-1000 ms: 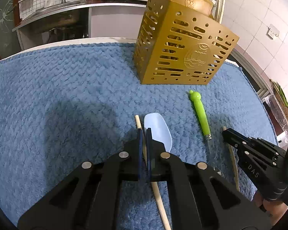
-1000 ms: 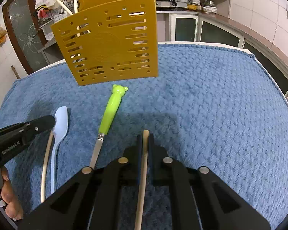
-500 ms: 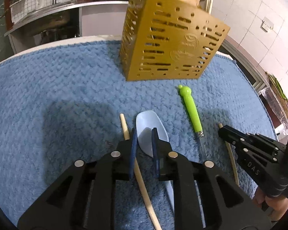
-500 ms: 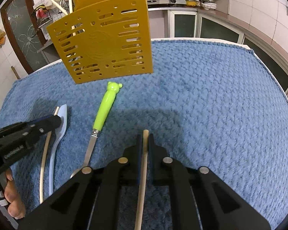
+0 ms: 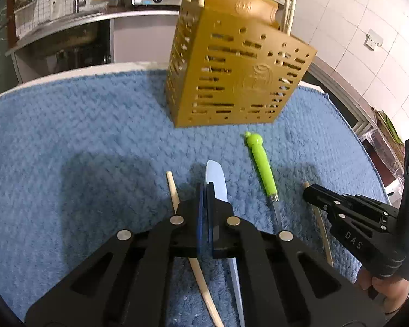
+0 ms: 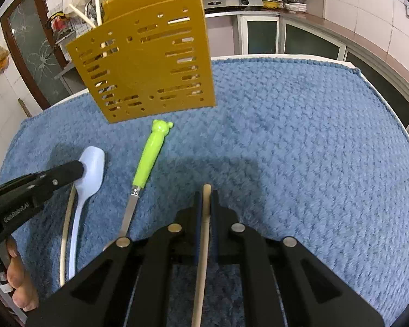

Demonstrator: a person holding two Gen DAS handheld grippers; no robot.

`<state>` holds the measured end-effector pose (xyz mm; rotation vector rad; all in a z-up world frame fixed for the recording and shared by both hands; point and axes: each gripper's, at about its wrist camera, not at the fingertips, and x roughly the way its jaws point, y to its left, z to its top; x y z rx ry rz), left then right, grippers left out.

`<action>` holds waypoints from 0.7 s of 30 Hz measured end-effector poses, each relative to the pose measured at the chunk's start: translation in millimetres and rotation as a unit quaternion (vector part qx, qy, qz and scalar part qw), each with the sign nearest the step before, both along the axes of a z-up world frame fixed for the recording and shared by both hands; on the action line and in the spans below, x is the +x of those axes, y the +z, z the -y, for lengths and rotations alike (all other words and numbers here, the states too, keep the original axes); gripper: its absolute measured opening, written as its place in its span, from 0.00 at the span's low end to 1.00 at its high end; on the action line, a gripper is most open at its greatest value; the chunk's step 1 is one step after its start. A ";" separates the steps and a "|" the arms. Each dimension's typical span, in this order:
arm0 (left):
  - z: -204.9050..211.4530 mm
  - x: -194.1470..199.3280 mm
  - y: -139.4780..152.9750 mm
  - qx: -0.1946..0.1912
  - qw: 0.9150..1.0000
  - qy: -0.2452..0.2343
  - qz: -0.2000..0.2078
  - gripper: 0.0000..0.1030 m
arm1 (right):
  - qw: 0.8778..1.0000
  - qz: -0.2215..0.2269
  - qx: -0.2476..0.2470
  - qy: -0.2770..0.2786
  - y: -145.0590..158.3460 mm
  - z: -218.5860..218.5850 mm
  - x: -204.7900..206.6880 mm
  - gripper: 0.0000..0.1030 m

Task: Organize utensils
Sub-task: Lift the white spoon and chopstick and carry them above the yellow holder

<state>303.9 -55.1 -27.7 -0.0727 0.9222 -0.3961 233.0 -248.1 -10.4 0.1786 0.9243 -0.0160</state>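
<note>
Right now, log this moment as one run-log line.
left gripper: shut on pale blue plastic spoon | right gripper: shut on wooden chopstick | green bear-handled knife: on blue towel | gold slotted holder: upright

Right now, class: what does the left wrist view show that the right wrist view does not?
Only the left wrist view shows the left gripper shut on the pale blue spoon, plus the holder's corner with two faces. Only the right wrist view shows the right gripper shut on a chopstick and the green knife's bear face. Both show the blue towel and a loose chopstick.
</note>
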 end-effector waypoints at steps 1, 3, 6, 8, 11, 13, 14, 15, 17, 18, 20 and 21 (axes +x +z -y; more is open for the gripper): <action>-0.6 -0.5 1.4 0.000 1.000 0.000 0.002 0.01 | 1.000 0.001 0.001 0.000 0.7 0.5 -0.3 0.06; -3.5 -1.2 5.0 -0.002 1.000 0.005 0.008 0.01 | 1.000 0.004 0.002 0.000 2.6 1.6 -1.2 0.06; -9.0 -2.5 11.2 -0.006 1.000 0.011 0.015 0.01 | 1.000 0.015 0.004 -0.002 8.4 2.2 -3.3 0.06; -12.9 -5.2 16.3 -0.005 1.000 0.016 0.024 0.01 | 1.000 0.023 0.004 -0.004 14.0 2.5 -4.4 0.06; -17.2 -11.8 25.3 0.000 0.999 0.020 0.039 0.01 | 0.999 0.035 0.010 -0.009 22.3 4.6 -7.2 0.06; -18.1 -15.8 32.1 0.003 0.998 0.021 0.050 0.01 | 0.999 0.042 0.012 -0.010 26.4 6.4 -9.1 0.06; -19.6 -18.6 36.9 0.004 0.998 0.023 0.059 0.01 | 0.999 0.048 0.013 -0.010 29.1 7.0 -10.3 0.06; -20.6 -21.1 42.0 0.005 0.997 0.024 0.067 0.01 | 0.998 0.057 0.016 -0.010 33.9 8.0 -12.3 0.06; -22.3 -25.1 48.7 0.006 0.996 0.027 0.079 0.01 | 0.997 0.071 0.018 -0.011 41.3 9.7 -15.8 0.06; -23.8 -27.3 51.9 0.007 0.996 0.028 0.085 0.01 | 0.997 0.077 0.019 -0.012 44.2 11.2 -17.3 0.06; -25.1 -32.1 59.5 0.007 0.995 0.029 0.099 0.01 | 0.995 0.094 0.022 -0.014 53.8 14.2 -22.3 0.06; -25.4 -34.1 62.3 0.007 0.994 0.030 0.104 0.01 | 0.995 0.100 0.023 -0.015 57.3 15.5 -23.9 0.06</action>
